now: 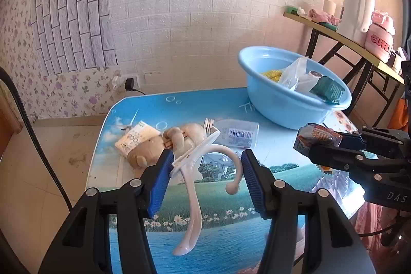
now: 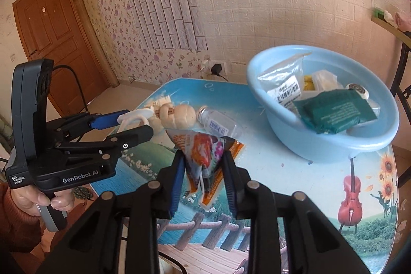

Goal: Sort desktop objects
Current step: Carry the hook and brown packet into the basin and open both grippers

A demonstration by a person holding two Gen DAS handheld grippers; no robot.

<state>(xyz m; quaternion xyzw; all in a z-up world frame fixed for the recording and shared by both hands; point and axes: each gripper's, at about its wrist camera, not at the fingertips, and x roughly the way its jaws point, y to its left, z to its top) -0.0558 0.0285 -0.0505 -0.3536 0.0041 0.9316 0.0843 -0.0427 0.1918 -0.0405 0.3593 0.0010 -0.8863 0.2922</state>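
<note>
My left gripper (image 1: 205, 166) is shut on a white plastic hanger hook (image 1: 191, 186), gripped at its flat end and its curved hook, lifted above the table; it also shows in the right wrist view (image 2: 133, 117). My right gripper (image 2: 204, 171) is shut on an orange snack packet (image 2: 203, 156), held above the table; it also shows in the left wrist view (image 1: 314, 136). A light blue basin (image 2: 334, 143) at the back right holds a green pack (image 2: 336, 114), a clear bag and other items. A beige plush toy (image 1: 164, 143), a clear bottle (image 1: 236, 132) and a cream packet (image 1: 133, 139) lie on the table.
The table (image 2: 321, 197) has a printed landscape top. A side table (image 1: 346, 37) at the right carries a white jug and a pink cup. A charger is plugged into the wall socket (image 1: 129, 84) behind the table. A wooden door (image 2: 54, 35) stands at the left.
</note>
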